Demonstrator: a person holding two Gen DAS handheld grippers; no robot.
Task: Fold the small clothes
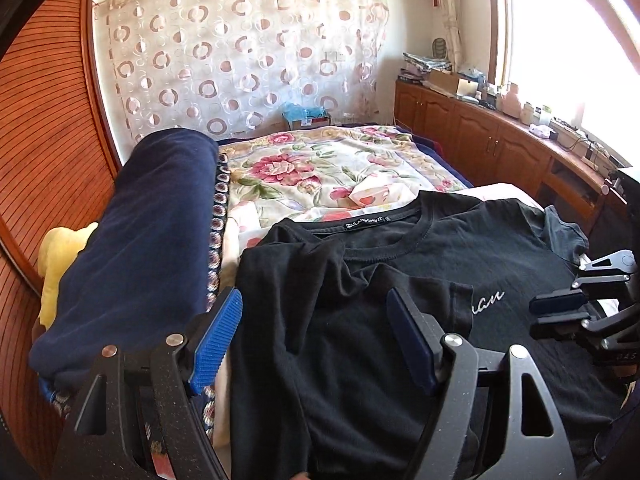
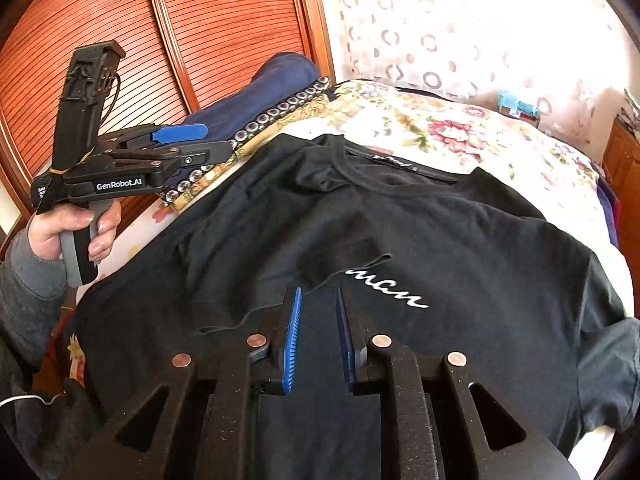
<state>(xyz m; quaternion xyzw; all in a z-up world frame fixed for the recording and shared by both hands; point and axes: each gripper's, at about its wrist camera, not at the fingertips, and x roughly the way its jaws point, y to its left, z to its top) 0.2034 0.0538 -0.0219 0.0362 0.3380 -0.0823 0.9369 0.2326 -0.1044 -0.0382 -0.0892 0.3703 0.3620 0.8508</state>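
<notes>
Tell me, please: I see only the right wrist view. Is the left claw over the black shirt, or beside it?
Observer: Over it. The left claw is wide open above the black shirt, and the folded-in sleeve lies below it.
Operator: Is anything lying behind the navy bolster?
Observer: Yes, something soft and yellow lies on the far side of the navy bolster.
Operator: What stands past the bed's other side?
Observer: Wooden cabinets under the window, with clutter on top.

Black T-shirt flat on floral bedspread, one sleeve folded inward (white script partly covered)
</notes>
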